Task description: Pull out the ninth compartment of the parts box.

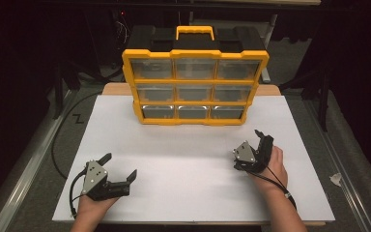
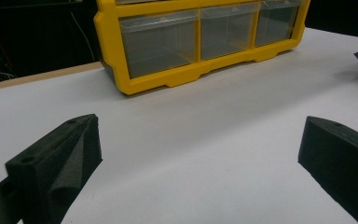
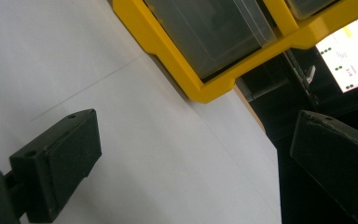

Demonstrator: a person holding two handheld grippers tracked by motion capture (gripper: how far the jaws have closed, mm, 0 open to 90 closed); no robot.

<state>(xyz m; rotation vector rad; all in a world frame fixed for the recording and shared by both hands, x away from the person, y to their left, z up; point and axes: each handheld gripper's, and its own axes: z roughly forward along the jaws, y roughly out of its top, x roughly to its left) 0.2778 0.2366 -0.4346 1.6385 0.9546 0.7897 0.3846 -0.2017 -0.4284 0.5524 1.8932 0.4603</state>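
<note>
A white rectangular board [image 1: 193, 169] is laid over a tan wooden table [image 1: 113, 89], whose edge is seen just behind the yellow-framed plastic organiser case [image 1: 194, 86]. The case is stood upright at the far middle of the board, resting on it, with its front turned toward the person. A black body and a yellow carry handle [image 1: 194, 32] are seen at the top of the case. The front is divided by the yellow frame into nine clear plastic drawers, three rows of three. In the left gripper view the bottom row of drawers [image 2: 158, 42] is seen through their clear fronts, and nothing can be made out inside them. In the right gripper view a lower corner of the case frame [image 3: 205, 91] is seen tilted, set on the board.

The left gripper [image 1: 121, 166] is held well in front of the case and to its left, low over the board, with its jaws spread wide and nothing between them. The right gripper [image 1: 262, 136] is held in front of the case's right corner, nearer to the case than the left one, its jaws likewise parted wide and empty. Each gripper is gripped by a hand, and a black cable [image 1: 278, 181] is trailed from the right gripper along the forearm.
</note>
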